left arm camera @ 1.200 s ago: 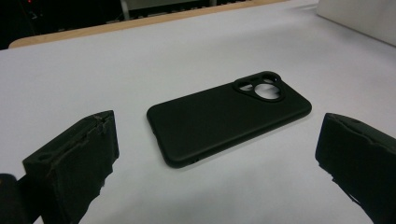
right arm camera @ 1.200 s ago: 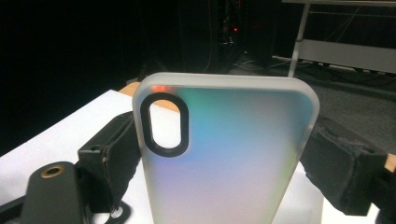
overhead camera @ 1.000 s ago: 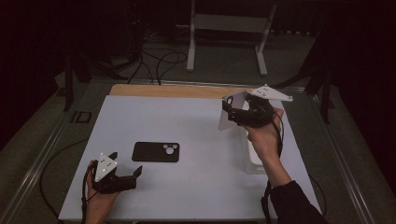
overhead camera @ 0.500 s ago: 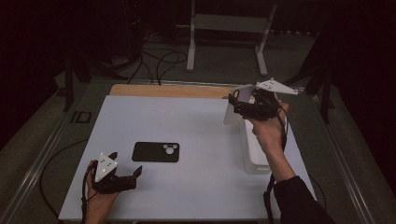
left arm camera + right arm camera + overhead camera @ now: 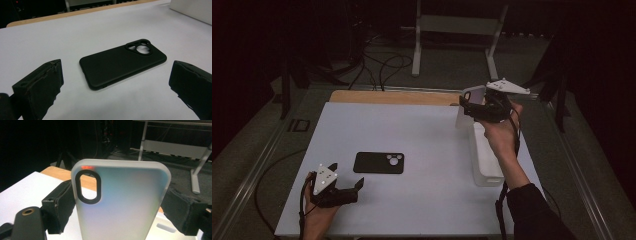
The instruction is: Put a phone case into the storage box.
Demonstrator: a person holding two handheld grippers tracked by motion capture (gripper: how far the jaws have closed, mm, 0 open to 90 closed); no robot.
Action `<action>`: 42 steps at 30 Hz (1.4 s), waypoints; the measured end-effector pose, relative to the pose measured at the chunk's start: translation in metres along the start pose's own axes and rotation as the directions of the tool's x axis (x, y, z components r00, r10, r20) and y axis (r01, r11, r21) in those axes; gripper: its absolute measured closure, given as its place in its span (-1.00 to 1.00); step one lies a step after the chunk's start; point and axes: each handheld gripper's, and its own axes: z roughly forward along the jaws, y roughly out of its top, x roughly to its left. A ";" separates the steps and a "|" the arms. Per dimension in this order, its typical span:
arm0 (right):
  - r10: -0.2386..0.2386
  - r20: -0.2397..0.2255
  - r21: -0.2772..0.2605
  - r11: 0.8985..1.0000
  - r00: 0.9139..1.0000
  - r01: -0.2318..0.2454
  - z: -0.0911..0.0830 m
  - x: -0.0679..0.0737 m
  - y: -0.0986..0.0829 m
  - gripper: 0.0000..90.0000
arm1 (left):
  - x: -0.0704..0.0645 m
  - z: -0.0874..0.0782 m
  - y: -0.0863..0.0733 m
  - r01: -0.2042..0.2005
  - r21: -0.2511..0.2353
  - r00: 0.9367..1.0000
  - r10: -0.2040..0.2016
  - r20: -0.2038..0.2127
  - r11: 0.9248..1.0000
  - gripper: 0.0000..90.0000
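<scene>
The frosted white phone case (image 5: pixel 122 205) stands upright between the two jaws of the right claw (image 5: pixel 475 109), pinched by its long edges, so the claw is closed on it. In the right claw's own view the case rises straight up from between the jaws, its back facing the camera, with a black-rimmed oval camera cutout (image 5: pixel 88 186) near its upper left corner. In the high view the case (image 5: pixel 467 107) is held in the air, lifted clear of the counter (image 5: pixel 422 130), at the far right part of it. Just below and behind this claw, toward the person, lies a long white tray (image 5: pixel 487 160) on the counter's right side; the person's right hand (image 5: pixel 499 137) and forearm pass over it.

The left claw (image 5: pixel 346 189) rests low at the near left corner of the counter, its jaws spread wide with nothing between them. Straight ahead of it, a little beyond the jaw tips and not touching them, a black phone case (image 5: pixel 122 66) lies flat on the counter, its back up. Its round camera openings (image 5: pixel 140 48) sit at the end farthest from the claw and to its right. In the high view this black case (image 5: pixel 378 162) lies between the two claws, much nearer the left one, and well apart from the white tray.
</scene>
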 end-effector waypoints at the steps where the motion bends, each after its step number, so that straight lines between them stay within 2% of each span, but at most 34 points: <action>1: 0.000 0.000 0.000 1.000 1.000 0.000 0.000 0.000 0.000 -0.62 | 0.000 0.000 0.000 0.000 0.000 1.000 0.000 0.000 1.000 -1.00; 14: 0.014 0.053 0.016 1.000 0.999 -0.015 0.012 -0.020 0.000 -0.62 | 0.000 0.000 0.000 0.001 -0.005 1.000 -0.001 -0.001 1.000 -1.00; 26: 0.055 0.109 0.033 0.998 0.993 -0.059 0.026 -0.039 -0.002 -0.63 | 0.000 -0.001 0.000 0.006 -0.007 1.000 -0.006 -0.002 1.000 -1.00; 37: 0.093 0.161 0.038 0.994 0.983 -0.100 0.037 -0.054 -0.006 -0.63 | 0.001 -0.001 0.000 0.007 -0.012 1.000 -0.007 -0.003 1.000 -1.00; 42: 0.122 0.187 0.036 0.991 0.975 -0.131 0.041 -0.063 -0.009 -0.63 | 0.001 -0.002 0.000 0.005 -0.014 1.000 -0.005 -0.004 1.000 -1.00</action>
